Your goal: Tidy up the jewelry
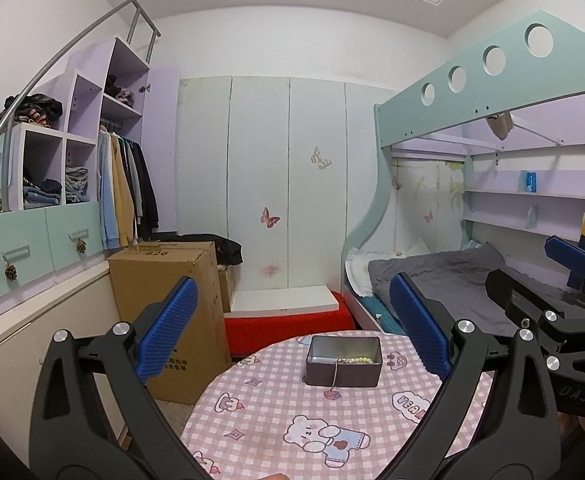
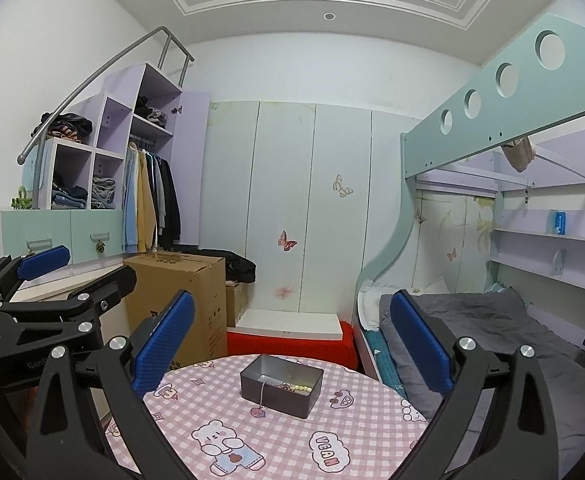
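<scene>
A dark metal tin (image 1: 343, 364) (image 2: 281, 385) stands open on the round table with its pink checked cloth (image 1: 276, 420) (image 2: 276, 432). A pale bead bracelet (image 1: 358, 359) (image 2: 302, 389) lies inside it. A thin silver chain (image 1: 335, 376) (image 2: 262, 394) hangs over the tin's front wall, its small pendant (image 1: 332, 395) (image 2: 258, 413) resting on the cloth. My left gripper (image 1: 292, 328) hovers open above and before the tin, nothing between its blue pads. My right gripper (image 2: 292, 336) is likewise open and empty, held level beside the left one.
A cardboard box (image 1: 168, 304) (image 2: 180, 300) stands left of the table. Behind it is a red stool with a white board (image 1: 288, 320) (image 2: 292, 334). A bunk bed with grey bedding (image 1: 444, 276) (image 2: 492, 320) is at the right. Wardrobe and shelves line the left wall.
</scene>
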Demonstrator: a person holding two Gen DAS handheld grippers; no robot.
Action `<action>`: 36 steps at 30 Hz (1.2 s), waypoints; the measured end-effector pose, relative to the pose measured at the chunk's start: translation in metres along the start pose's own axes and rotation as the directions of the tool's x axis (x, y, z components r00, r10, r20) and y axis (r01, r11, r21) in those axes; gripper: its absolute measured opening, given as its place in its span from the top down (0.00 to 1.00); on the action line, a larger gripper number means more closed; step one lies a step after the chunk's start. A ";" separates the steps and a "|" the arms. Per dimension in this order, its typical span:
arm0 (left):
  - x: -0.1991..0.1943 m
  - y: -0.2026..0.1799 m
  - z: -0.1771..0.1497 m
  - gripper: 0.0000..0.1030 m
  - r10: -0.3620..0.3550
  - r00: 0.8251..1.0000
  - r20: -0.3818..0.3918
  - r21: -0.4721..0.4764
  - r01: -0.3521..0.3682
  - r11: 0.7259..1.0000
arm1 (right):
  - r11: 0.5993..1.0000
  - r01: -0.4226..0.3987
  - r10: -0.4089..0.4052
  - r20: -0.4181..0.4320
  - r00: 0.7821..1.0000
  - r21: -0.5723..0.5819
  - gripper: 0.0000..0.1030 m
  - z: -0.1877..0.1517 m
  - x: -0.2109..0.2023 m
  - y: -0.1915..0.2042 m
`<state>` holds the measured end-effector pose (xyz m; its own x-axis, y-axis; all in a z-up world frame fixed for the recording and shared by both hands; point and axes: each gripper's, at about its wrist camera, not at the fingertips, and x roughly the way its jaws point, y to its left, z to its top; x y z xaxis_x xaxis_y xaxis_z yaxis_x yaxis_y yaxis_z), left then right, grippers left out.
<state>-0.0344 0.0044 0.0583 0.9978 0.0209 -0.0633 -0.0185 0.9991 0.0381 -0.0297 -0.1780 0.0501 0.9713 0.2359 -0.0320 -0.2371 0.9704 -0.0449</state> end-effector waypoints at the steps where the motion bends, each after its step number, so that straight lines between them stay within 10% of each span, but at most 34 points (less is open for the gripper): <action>1: 0.000 0.000 0.000 0.08 0.002 1.000 -0.001 0.001 -0.002 1.000 | 1.000 0.001 -0.001 -0.002 1.000 0.000 0.08 0.000 0.000 0.000; 36: 0.009 -0.006 -0.002 0.08 0.002 1.000 0.000 0.010 -0.002 1.000 | 1.000 0.018 -0.018 -0.034 0.999 0.013 0.08 -0.004 0.006 0.003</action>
<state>-0.0250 -0.0009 0.0550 0.9978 0.0225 -0.0628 -0.0195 0.9986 0.0486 -0.0249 -0.1736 0.0462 0.9740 0.2169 -0.0652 -0.2194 0.9751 -0.0329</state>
